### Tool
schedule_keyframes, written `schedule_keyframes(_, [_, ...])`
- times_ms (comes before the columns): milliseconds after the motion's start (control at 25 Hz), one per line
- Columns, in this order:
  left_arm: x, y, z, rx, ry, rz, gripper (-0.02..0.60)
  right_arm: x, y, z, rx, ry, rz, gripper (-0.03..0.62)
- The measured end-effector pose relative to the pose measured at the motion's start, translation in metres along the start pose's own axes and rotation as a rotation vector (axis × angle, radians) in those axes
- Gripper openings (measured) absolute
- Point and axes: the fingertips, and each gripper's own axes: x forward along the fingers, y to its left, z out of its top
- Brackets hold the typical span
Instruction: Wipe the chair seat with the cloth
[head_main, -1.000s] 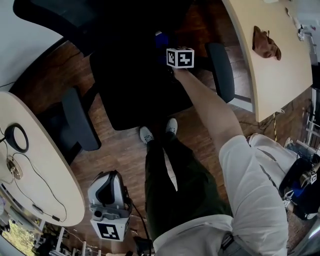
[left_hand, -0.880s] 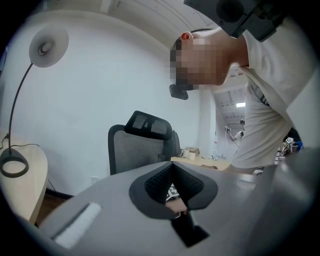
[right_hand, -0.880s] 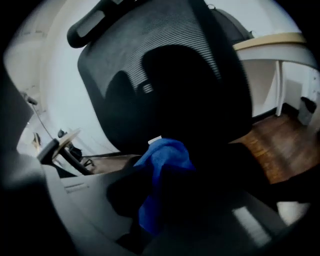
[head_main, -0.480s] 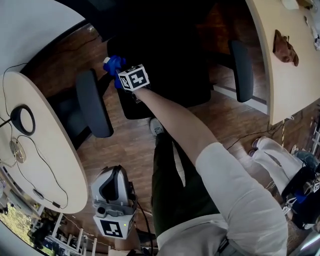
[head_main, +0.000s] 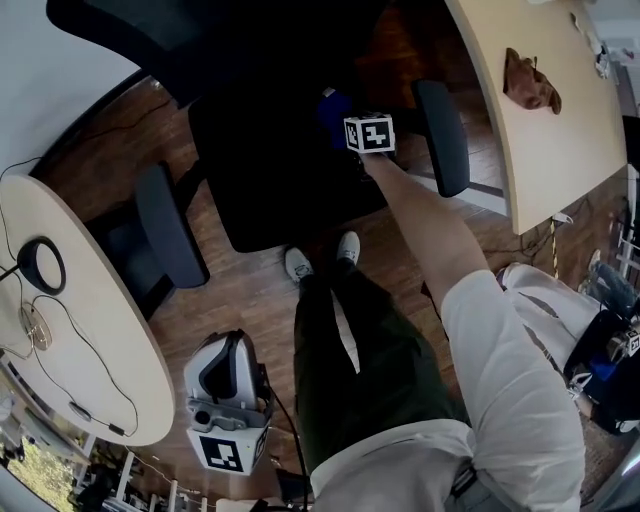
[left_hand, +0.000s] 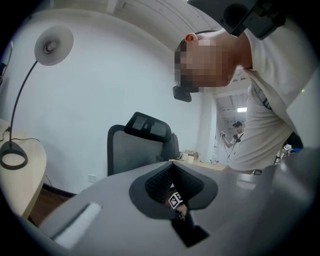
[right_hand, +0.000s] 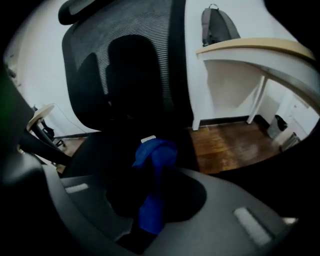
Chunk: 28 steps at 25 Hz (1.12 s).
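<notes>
right hand-held gripper (head_main: 346, 113) pinching the blue cloth (right_hand: 155, 152) at the far right of the chair seat (head_main: 270, 170). step judged: a wiping stroke; next calls for pressing the cloth flat and dragging it across. left hand-held gripper (left_hand: 184, 226) pressed together, empty.

The cloth (right_hand: 152, 165) in my right claw (head_main: 350, 122) was bright blue against the black chair seat (head_main: 270, 180). That claw's cube bore black-and-white square markers (so did my grey-and-white left claw (head_main: 222, 372), at seven o'clock). The backrest (right_hand: 125, 55), at twelve, was black, finely ribbed mesh; the floor (head_main: 240, 300) was brown planks.
</notes>
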Motion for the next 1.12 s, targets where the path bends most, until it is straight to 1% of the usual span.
schedule_keyframes(80, [0.006,-0.014,0.007,0.003,-0.045,-0.060,0.129,-0.013,-0.042,-0.005,0.004,0.008,-0.063,0.054])
schedule_keyframes(120, [0.009,-0.018,0.008,0.012,-0.053,-0.079,0.129,-0.017,-0.054,-0.007,0.002,0.007,-0.080,0.054])
schedule_keyframes(200, [0.011,-0.021,0.004,0.029,-0.039,-0.084,0.129,-0.020,-0.055,-0.005,0.010,-0.008,-0.072,0.054])
schedule_keyframes(240, [0.010,-0.021,0.003,0.031,-0.033,-0.079,0.129,-0.020,-0.044,-0.002,0.009,-0.022,-0.043,0.054])
schedule_keyframes(320, [0.008,-0.022,0.002,0.031,-0.029,-0.071,0.129,-0.019,-0.003,0.007,-0.004,-0.057,0.049,0.054])
schedule_keyframes(400, [0.006,-0.023,0.003,0.026,-0.024,-0.065,0.129,-0.019,0.054,0.012,0.012,-0.094,0.156,0.054])
schedule_keyframes(480, [0.001,-0.022,0.004,0.008,-0.021,-0.044,0.129,-0.021,0.128,0.005,0.010,-0.115,0.280,0.054])
schedule_keyframes(600, [-0.004,-0.019,0.008,0.006,-0.031,-0.022,0.129,-0.023,0.244,-0.028,-0.024,-0.088,0.455,0.054])
schedule_keyframes(680, [-0.007,-0.015,0.007,0.010,-0.033,-0.011,0.129,-0.012,0.298,-0.056,-0.025,-0.051,0.511,0.055])
schedule_keyframes(760, [-0.010,-0.009,0.003,0.012,-0.032,0.004,0.129,0.006,0.330,-0.079,-0.036,-0.015,0.527,0.054])
schedule_keyframes(840, [-0.016,-0.002,-0.005,0.018,-0.029,0.021,0.129,0.023,0.339,-0.091,-0.045,0.005,0.514,0.055])
schedule_keyframes(920, [-0.025,0.002,-0.013,0.025,-0.010,0.033,0.129,0.034,0.326,-0.096,-0.048,0.005,0.488,0.055])
schedule_keyframes(1040, [-0.032,0.004,-0.018,0.016,0.013,0.029,0.129,0.036,0.278,-0.099,-0.067,-0.001,0.424,0.055])
schedule_keyframes(1120, [-0.030,0.001,-0.013,0.007,0.001,0.016,0.129,0.026,0.226,-0.096,-0.052,-0.004,0.368,0.054])
